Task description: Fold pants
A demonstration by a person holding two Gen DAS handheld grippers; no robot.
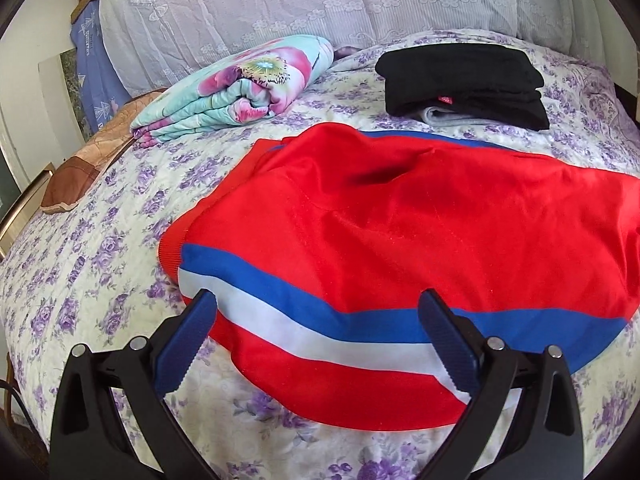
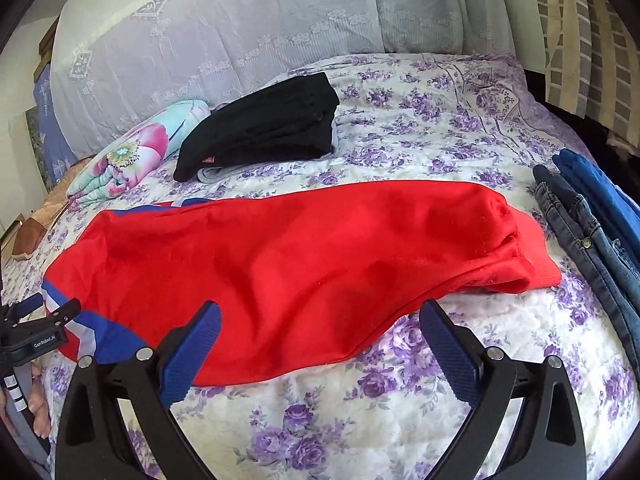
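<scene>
Two grippers hang with jaws spread wide over the red track pants (image 2: 288,264), which we see laid lengthwise across a bed's purple-flowered quilt (image 2: 420,160). Our left gripper (image 1: 320,320) brackets the end of the garment where a blue and a white stripe run side by side along the seam, its fingers (image 1: 448,336) over the cloth but pinching nothing. Our right gripper (image 2: 320,328) frames the near hem farther along, close to the ribbed red band at the bunched opposite end; it too grips nothing. The fabric lies loosely, with soft creases and a shallow dent near its middle, one leg apparently over the other. Beyond the pants sit a stack of folded black clothes (image 1: 464,84) on something pale grey, and a folded floral blanket (image 1: 236,92) near lace-covered pillows (image 1: 304,4). At the right edge of the bed lie blue jeans (image 2: 588,236) beside a brighter blue garment (image 2: 600,188).
</scene>
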